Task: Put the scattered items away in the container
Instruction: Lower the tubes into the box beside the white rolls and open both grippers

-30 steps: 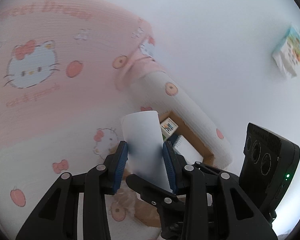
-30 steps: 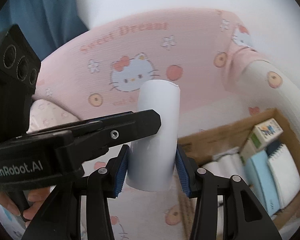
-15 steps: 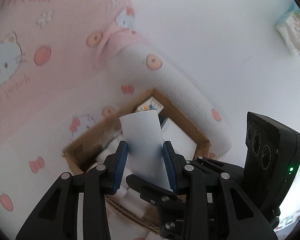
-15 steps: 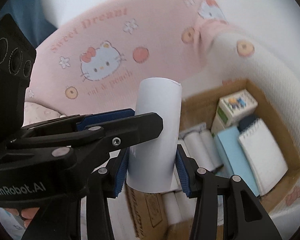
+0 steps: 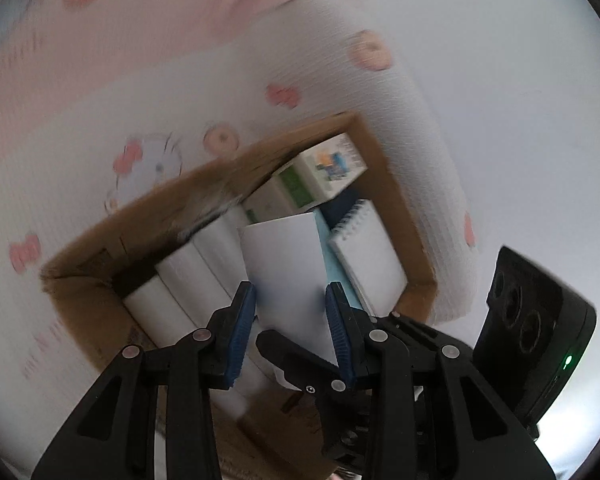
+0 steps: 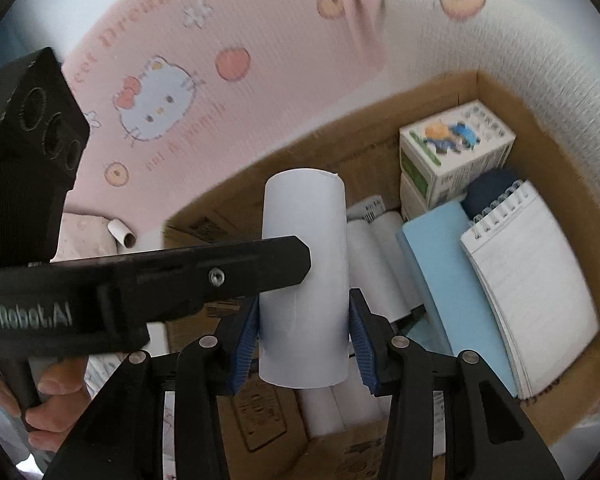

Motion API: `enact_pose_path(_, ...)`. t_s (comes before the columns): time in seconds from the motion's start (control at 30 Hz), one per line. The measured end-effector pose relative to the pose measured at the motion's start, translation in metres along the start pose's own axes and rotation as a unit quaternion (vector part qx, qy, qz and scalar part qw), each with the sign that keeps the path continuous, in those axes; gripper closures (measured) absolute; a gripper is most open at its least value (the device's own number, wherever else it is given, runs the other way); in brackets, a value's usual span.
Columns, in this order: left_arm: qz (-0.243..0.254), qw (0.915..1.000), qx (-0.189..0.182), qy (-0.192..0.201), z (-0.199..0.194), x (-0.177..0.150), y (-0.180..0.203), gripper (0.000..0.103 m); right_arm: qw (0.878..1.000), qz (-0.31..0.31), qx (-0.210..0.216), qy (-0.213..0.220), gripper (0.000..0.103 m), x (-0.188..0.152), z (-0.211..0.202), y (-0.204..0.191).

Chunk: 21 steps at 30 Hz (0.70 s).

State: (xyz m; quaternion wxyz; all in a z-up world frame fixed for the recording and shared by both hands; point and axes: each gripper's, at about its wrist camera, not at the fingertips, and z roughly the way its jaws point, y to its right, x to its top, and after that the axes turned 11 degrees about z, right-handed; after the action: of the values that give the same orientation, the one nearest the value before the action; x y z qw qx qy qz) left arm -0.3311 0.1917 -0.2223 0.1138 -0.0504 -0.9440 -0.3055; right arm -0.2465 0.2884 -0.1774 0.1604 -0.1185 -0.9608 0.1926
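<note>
A white paper roll [image 6: 304, 216] stands upright between the blue pads of my right gripper [image 6: 304, 312], whose jaws are closing on its sides. The same roll [image 5: 284, 256] is also clamped in my left gripper [image 5: 290, 292], and one left finger [image 6: 220, 276] crosses in front of it. The roll hangs over the open cardboard box [image 6: 532, 160], above several white rolls [image 6: 380, 248] lying inside. The box also holds a blue pad [image 6: 440, 264], a spiral notebook [image 6: 532, 280] and a printed carton [image 6: 456, 148].
The box [image 5: 100, 256] sits on a pink cartoon-cat blanket [image 6: 156, 96], beside a white bolster [image 6: 500, 40]. A small roll [image 6: 120, 232] lies outside the box at the left. A person's hand [image 6: 56, 392] holds the left gripper's handle.
Both grippers have carried the roll down and across from over the blanket to above the open box. The box's contents now fill the space under the roll.
</note>
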Motion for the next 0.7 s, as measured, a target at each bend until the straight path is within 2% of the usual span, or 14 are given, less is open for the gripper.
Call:
enact_pose_path(0.13,-0.032,0.9993,0.009,-0.019,0.018,0.003,-0.013,0.064,0.999,0.008,0.001,-0.038,0.062,0.006,0.024,0.012)
enact_pose_path(0.37,-0.028,0.9984,0.032,-0.037,0.034,0.006,-0.016,0.064,0.998,-0.007,-0.017,-0.061,0.062,0.014,0.043,0.016)
enact_pose_path(0.47,-0.034,0.9968,0.046,-0.056,0.041,0.008,-0.019,0.064,0.996,-0.02,-0.019,-0.08,0.062,0.015,0.053,0.016)
enact_pose_path(0.6,-0.025,0.9929,0.075,-0.089,0.049,0.01,-0.02,0.072,0.993,-0.046,-0.038,-0.097,0.062,0.012,0.067,0.014)
enact_pose_path(0.7,-0.019,0.9922,0.079,-0.094,0.051,0.01,-0.021,0.073,0.993,-0.046,-0.049,-0.094,0.062,0.013,0.07,0.018)
